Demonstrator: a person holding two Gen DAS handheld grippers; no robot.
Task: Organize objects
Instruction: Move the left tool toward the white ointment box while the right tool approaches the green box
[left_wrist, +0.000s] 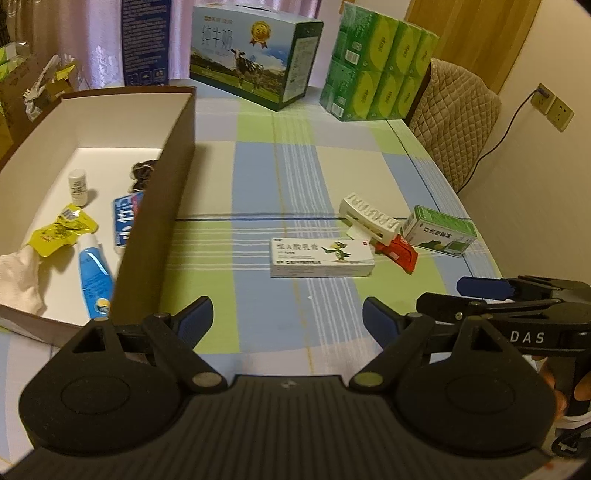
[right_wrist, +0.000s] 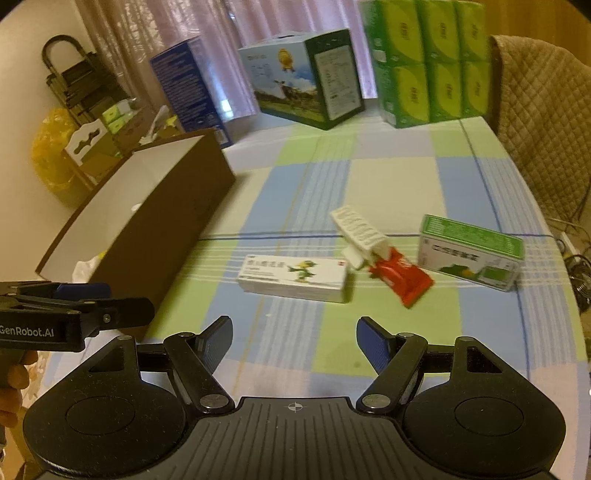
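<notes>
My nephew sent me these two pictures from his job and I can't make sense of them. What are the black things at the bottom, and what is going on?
Each picture comes from a camera on a hand-held claw. A person holds one in each hand. The left claw and the right claw are both open and hold nothing. On the checked tablecloth lie a white medicine box, a white clip, a red packet and a green box. The brown box already holds small things, among them a blue tube.

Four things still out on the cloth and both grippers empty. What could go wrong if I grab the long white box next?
The white box has a white clip and red packet crowding its right end, so the open right gripper may snag or scatter them. The left gripper hovers close alongside and could collide. The brown box's high wall could catch a low carry.
</notes>
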